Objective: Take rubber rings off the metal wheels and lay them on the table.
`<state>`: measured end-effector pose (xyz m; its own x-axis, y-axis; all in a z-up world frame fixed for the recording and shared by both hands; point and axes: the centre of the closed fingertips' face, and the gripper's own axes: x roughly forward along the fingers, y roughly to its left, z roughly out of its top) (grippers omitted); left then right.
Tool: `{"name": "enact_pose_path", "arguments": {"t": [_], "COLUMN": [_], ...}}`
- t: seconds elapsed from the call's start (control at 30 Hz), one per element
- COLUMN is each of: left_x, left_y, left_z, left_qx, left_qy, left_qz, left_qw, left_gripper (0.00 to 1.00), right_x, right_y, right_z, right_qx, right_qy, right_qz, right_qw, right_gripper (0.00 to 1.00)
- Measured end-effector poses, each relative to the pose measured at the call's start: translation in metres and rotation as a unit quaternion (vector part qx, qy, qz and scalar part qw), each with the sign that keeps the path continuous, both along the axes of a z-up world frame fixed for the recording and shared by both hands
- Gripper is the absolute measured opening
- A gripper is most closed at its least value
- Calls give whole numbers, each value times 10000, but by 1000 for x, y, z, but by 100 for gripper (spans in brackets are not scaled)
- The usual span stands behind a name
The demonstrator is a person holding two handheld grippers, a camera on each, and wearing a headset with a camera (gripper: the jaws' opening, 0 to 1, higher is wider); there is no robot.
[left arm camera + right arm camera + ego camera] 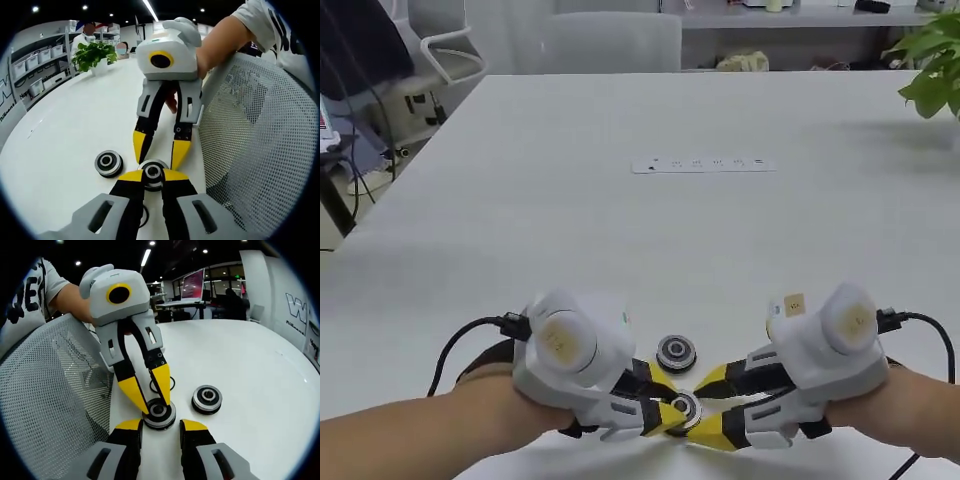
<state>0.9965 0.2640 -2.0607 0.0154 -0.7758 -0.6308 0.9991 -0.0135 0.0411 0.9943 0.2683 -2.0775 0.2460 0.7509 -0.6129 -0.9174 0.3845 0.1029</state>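
Note:
A metal wheel (682, 408) with a black rubber ring rests near the table's front edge. My left gripper (152, 176) is shut on this wheel (152, 172), one yellow tip against each side. My right gripper (161, 426) faces it from the opposite side, open, its tips straddling the same wheel (158, 415) with a gap on one side. In the head view the left gripper (665, 398) and the right gripper (708, 403) meet tip to tip. A second ringed wheel (676, 352) lies just beyond them. One loose black rubber ring (170, 385) lies flat behind the left gripper's fingers.
A white power strip (703, 164) lies mid-table. Green plant leaves (932, 70) hang over the far right corner. A mesh chair back (250, 140) stands close behind the hands. The white table (620, 230) stretches wide beyond the wheels.

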Motion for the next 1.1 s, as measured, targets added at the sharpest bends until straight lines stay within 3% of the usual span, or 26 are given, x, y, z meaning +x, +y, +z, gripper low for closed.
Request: {"name": "enact_pose_path", "arguments": {"t": [0.1,0.2,0.27,0.57,0.93,1.1], "left_x": [0,0,0,1,1,1], "left_y": [0,0,1,1,0,1], "left_z": [0,0,0,-1,-1,-1], "left_qx": [10,19,17,38,21,5], "left_qy": [-7,-15,-14,-35,-24,-12], "left_qz": [11,19,28,52,68,74], "left_qw": [10000,10000,10000,10000,10000,10000], "left_gripper": [7,7,7,7,7,7], "right_x": [3,-1,-3,-4,-5,-4], "right_y": [0,2,2,-5,-6,-13], "right_z": [0,-1,-2,-1,-1,-2], "right_qx": [14,41,-32,43,-8,-99], "right_qy": [-30,54,-75,140,71,79], "right_qz": [-12,65,150,88,189,165], "right_qw": [10000,10000,9999,9999,9998,9998], "right_gripper": [31,26,24,19,16,2]}}
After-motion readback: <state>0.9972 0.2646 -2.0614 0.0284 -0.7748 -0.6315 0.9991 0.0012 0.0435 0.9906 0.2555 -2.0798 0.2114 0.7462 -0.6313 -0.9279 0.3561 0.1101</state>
